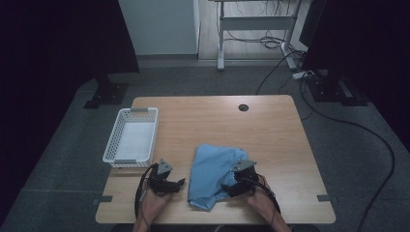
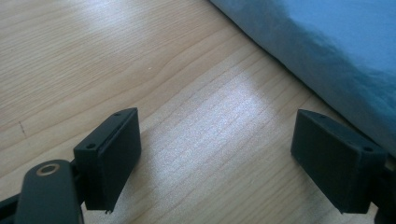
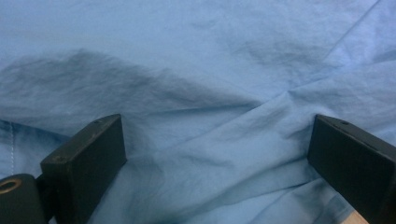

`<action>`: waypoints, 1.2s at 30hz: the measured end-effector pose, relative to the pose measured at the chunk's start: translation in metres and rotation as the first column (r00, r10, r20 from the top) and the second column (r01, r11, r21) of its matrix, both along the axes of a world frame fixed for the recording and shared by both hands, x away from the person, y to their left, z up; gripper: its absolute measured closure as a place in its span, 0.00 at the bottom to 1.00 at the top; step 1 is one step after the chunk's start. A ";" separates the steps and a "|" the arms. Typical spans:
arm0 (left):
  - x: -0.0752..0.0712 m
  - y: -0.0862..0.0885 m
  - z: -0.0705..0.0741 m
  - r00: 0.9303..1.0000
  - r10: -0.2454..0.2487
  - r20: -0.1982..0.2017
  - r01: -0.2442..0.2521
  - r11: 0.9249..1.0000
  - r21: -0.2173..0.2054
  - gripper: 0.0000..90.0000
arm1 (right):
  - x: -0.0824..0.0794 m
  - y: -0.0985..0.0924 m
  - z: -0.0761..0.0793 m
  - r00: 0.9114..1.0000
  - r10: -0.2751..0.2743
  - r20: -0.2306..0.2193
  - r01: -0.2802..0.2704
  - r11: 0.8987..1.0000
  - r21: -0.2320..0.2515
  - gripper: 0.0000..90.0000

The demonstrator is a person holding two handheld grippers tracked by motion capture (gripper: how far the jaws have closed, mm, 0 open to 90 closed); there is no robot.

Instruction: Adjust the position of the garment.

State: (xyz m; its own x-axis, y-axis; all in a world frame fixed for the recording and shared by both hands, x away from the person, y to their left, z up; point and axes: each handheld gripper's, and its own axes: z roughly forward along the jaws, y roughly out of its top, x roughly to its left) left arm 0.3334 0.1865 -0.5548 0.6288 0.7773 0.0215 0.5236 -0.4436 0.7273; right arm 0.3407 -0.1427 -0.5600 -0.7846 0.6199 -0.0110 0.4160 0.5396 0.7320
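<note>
A light blue folded cloth (image 1: 212, 169) lies on the wooden table (image 1: 270, 130) near its front edge. My left gripper (image 1: 180, 182) rests low on the bare wood just left of the cloth, jaws wide apart and empty; in the left gripper view (image 2: 217, 158) the cloth's edge (image 2: 336, 51) runs along the upper right. My right gripper (image 1: 227, 186) sits over the cloth's right front part. In the right gripper view (image 3: 217, 163) its jaws stand wide apart above wrinkled blue fabric (image 3: 196, 84), with a fold of cloth between them but no pinch.
A white plastic basket (image 1: 131, 136) stands empty at the table's left edge. A round cable hole (image 1: 243, 107) is at the far edge. Cables (image 1: 338, 121) trail on the floor to the right, and desk legs (image 1: 221, 53) stand behind the table.
</note>
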 end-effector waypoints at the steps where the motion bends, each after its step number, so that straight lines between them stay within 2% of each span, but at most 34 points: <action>1: 0.000 0.000 0.000 1.000 0.002 0.000 -0.002 1.000 0.000 0.17 | 0.000 0.000 -0.001 1.000 -0.002 0.004 0.001 1.000 0.006 0.04; 15: -0.005 0.004 0.000 1.000 0.000 0.000 0.000 1.000 -0.001 0.17 | 0.025 0.017 0.000 1.000 -0.012 0.007 0.012 1.000 0.009 0.05; 23: -0.008 0.005 0.000 1.000 -0.007 0.000 0.007 1.000 0.002 0.17 | 0.042 0.022 0.000 1.000 -0.013 0.017 0.012 1.000 0.023 0.12; 36: -0.010 0.008 0.000 1.000 -0.006 0.000 0.006 1.000 0.003 0.17 | 0.065 0.033 0.001 1.000 -0.004 0.015 0.004 1.000 0.024 0.12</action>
State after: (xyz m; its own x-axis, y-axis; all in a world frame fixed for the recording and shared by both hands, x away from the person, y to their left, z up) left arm 0.3236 0.1946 -0.5549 0.6338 0.7732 0.0236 0.5210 -0.4493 0.7257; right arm 0.4053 -0.1098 -0.5593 -0.7819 0.6233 -0.0080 0.4069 0.5201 0.7509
